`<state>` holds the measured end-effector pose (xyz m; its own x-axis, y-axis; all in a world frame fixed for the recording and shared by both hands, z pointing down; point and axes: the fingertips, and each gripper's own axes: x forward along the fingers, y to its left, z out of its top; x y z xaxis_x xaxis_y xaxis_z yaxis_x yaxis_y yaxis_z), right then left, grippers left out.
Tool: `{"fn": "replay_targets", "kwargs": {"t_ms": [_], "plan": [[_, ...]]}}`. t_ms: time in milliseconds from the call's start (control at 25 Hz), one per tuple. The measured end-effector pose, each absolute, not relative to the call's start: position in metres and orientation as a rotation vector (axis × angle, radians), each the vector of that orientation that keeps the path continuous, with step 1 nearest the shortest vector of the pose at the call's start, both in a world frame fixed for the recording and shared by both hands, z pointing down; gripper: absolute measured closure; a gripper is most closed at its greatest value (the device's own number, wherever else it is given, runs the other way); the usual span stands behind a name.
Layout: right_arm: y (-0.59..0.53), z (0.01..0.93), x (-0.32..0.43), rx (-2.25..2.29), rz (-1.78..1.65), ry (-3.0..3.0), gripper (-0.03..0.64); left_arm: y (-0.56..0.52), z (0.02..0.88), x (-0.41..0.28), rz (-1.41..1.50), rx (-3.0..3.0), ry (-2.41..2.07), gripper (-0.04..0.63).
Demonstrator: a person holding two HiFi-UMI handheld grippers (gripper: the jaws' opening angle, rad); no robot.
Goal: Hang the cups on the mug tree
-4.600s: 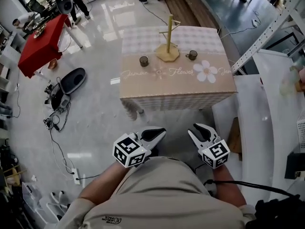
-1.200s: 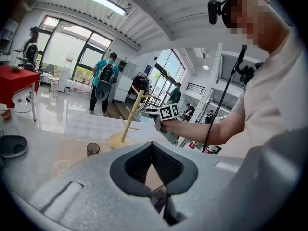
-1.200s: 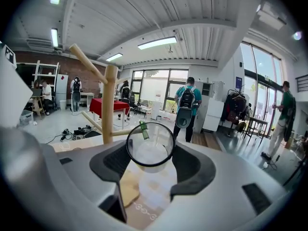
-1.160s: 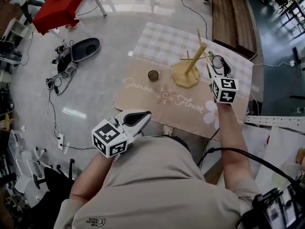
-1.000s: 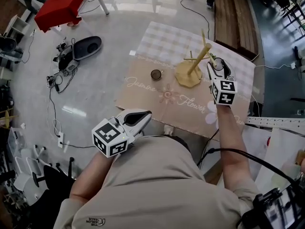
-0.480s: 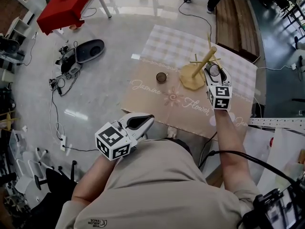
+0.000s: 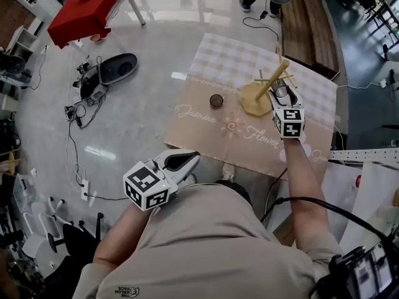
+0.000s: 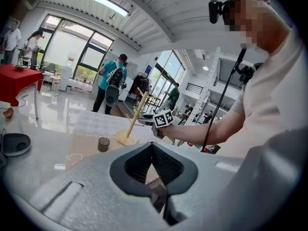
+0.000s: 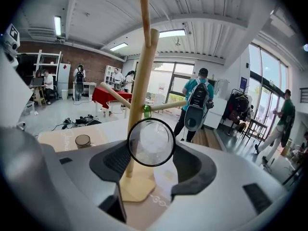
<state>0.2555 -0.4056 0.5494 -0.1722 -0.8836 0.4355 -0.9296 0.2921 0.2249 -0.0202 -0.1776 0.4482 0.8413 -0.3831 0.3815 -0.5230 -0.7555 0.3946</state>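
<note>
The wooden mug tree [image 7: 269, 85] stands on the tan-clothed table [image 7: 206, 124]. My right gripper [image 7: 281, 92] is shut on a clear glass cup [image 9: 151, 142], held sideways with its mouth towards the camera. The cup is right against the tree's pole [image 9: 140, 90], below a peg [image 9: 167, 105] with a green tip. A second dark glass cup [image 7: 216, 100] stands on the cloth left of the tree's base [image 7: 252, 101], also seen as the cup [image 9: 83, 140]. My left gripper [image 7: 194, 159] is shut and empty, close to my body, off the table.
The table has flower and script print and a checked far part. On the floor to the left lie cables and a black device [image 7: 103, 73]. A red-covered table [image 7: 90, 11] stands far left, a white metal frame [image 7: 368, 157] at right. People stand beyond the table.
The right gripper has taken the right-hand cup off the table and brought it in against the mug tree's pole. The left gripper has stayed shut by my body.
</note>
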Motion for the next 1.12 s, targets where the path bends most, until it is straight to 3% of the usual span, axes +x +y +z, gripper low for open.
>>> {"fn": "replay_targets", "kwargs": {"t_ms": [640, 960, 1120], "plan": [[-0.328, 0.538, 0.245, 1.706, 0.229, -2.039, 0.342, -0.166, 0.441, -0.045, 0.334, 2.590, -0.536, 0.588], [-0.218, 0.539, 0.172, 1.629, 0.449, -2.124, 0.559, -0.144, 0.445, -0.052, 0.354, 2.618, -0.403, 0.588], [-0.167, 0.532, 0.126, 1.603, 0.558, -2.198, 0.588, -0.131, 0.446, -0.057, 0.363, 2.627, -0.339, 0.588]]}}
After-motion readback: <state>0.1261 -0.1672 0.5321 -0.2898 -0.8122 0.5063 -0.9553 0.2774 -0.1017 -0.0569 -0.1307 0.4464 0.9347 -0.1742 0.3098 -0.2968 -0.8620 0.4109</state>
